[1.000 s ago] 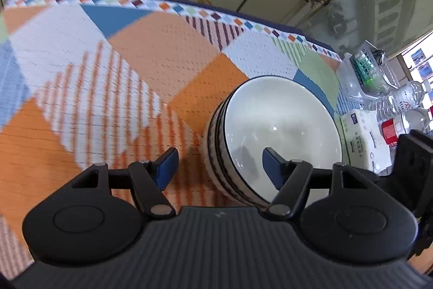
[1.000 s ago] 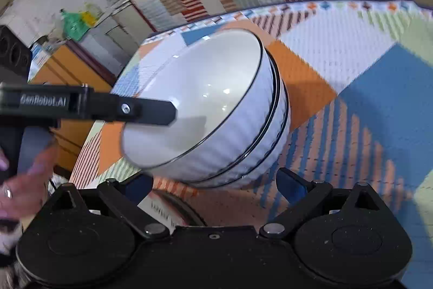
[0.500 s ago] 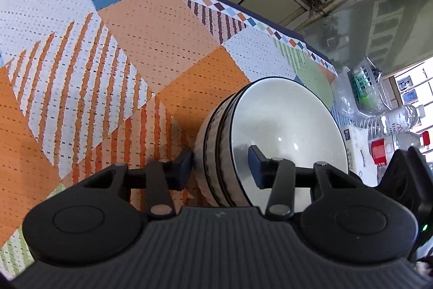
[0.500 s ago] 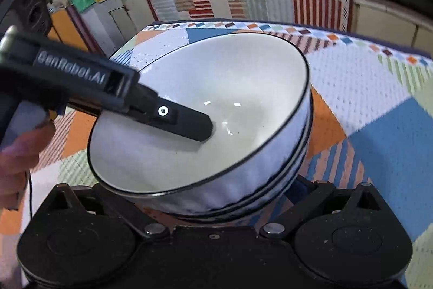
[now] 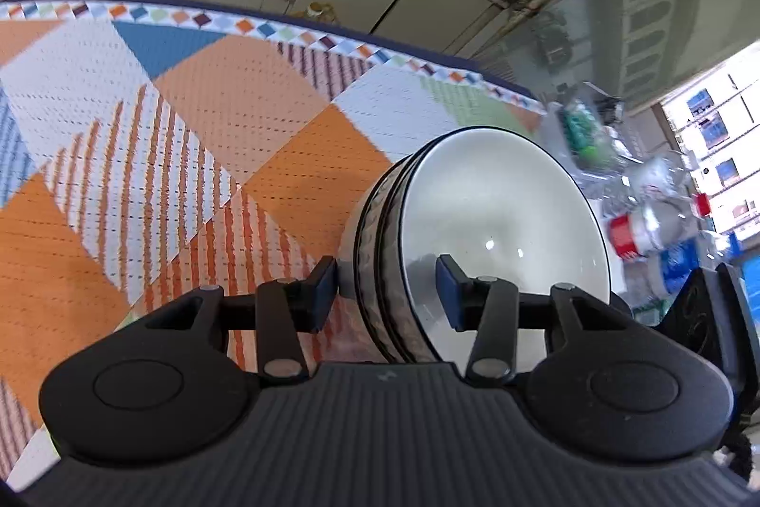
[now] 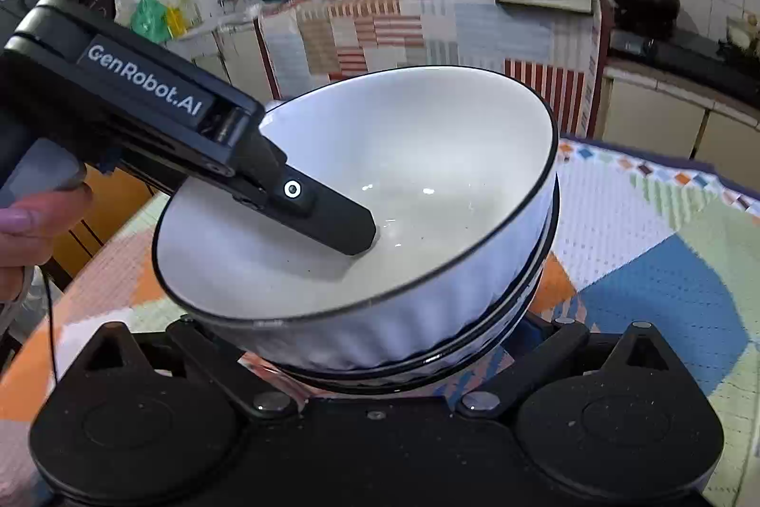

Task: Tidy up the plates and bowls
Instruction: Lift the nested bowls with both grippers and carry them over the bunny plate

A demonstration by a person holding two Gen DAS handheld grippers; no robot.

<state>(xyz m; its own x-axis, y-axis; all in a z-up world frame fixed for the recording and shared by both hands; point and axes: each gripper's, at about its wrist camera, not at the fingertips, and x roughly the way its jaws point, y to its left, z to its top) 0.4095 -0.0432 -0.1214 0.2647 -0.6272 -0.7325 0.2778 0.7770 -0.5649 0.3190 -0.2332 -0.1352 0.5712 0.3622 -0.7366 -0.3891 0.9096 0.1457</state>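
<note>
Stack of white ribbed ceramic bowls with black rims (image 5: 475, 241), tilted above the patchwork-cloth worktop (image 5: 190, 155); left gripper (image 5: 387, 286) fingers pinch its wall; right gripper (image 6: 380, 345) fingers hidden, state undeterminable; nested bowls may slide apart.

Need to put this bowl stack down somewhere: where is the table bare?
Left of the bowl stack held by the left claw, the patchwork tablecloth lies bare to its diamond border. Right of the stack is crowded with bottles and tubs.
</note>
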